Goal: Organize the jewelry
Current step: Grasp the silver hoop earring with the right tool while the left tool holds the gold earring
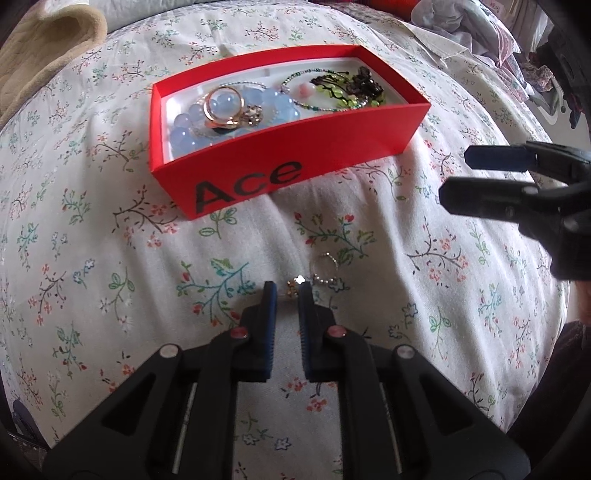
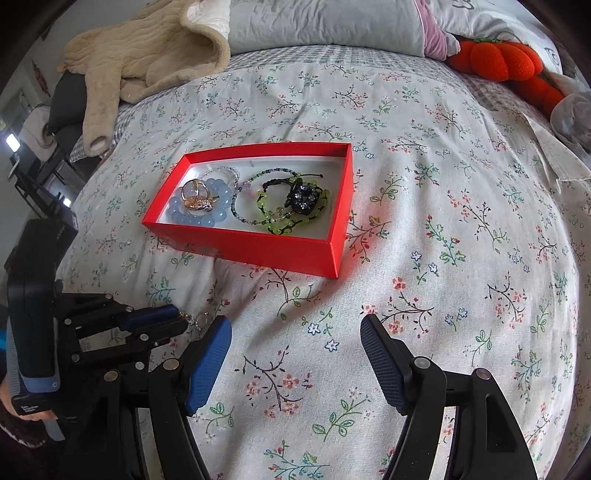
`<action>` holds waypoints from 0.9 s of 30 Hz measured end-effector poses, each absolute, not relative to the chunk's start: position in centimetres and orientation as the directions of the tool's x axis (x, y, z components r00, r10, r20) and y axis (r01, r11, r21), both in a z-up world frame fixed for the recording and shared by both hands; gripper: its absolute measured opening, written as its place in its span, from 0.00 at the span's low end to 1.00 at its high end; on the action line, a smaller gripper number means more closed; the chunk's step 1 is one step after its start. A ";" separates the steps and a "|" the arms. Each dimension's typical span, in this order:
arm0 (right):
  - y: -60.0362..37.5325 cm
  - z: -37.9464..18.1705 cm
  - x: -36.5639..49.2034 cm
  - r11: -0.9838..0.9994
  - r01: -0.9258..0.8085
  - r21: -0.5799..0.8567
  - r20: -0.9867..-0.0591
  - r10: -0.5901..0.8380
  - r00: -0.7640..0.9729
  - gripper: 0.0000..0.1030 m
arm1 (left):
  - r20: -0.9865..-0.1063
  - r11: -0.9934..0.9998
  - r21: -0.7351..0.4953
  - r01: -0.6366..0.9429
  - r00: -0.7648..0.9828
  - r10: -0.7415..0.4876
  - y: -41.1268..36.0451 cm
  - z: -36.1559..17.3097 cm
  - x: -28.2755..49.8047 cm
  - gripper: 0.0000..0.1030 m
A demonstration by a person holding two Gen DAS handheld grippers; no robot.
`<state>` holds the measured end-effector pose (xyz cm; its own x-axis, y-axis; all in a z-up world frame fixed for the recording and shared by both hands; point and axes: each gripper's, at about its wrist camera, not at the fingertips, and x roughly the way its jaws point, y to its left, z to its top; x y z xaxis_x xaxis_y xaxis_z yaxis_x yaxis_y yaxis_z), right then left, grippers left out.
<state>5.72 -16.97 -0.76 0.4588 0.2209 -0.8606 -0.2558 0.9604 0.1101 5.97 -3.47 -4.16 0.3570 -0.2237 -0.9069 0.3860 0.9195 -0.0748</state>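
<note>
Seemingly left gripper [image 1: 287, 290] jaws pinch small charm [image 1: 291, 287]; right gripper [image 2: 295, 328] jaws wide, empty.

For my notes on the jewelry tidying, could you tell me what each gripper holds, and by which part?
The left gripper pinches a small gold charm at the end of a fine chain; the right gripper is open and empty.

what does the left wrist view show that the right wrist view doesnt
Only the left wrist view shows the "Ace" lettering on the box's front wall and the left gripper from behind, jaws nearly shut around a small gold piece lying on the floral bedspread.

Only the right wrist view shows the pillow, the orange plush and the right gripper with its jaws wide and empty.

Both show the red box, the blue bead bracelet, the green bracelet and the beige blanket.
</note>
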 end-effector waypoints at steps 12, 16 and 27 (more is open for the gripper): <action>-11.8 -2.1 4.2 0.888 -0.453 0.076 -0.846 0.298 0.442 0.60 | -0.921 0.965 -0.075 0.250 0.354 -0.163 0.2 -3.1 5.8 0.12; -10.3 -3.3 4.1 0.850 -0.515 0.115 -0.851 0.351 0.390 0.48 | -0.924 0.967 -0.085 0.240 0.343 -0.167 0.8 -3.0 5.6 0.12; -8.2 -6.1 4.8 0.820 -0.565 0.092 -0.864 0.348 0.364 0.39 | -0.927 0.964 -0.114 0.239 0.323 -0.189 1.3 -3.0 5.4 0.12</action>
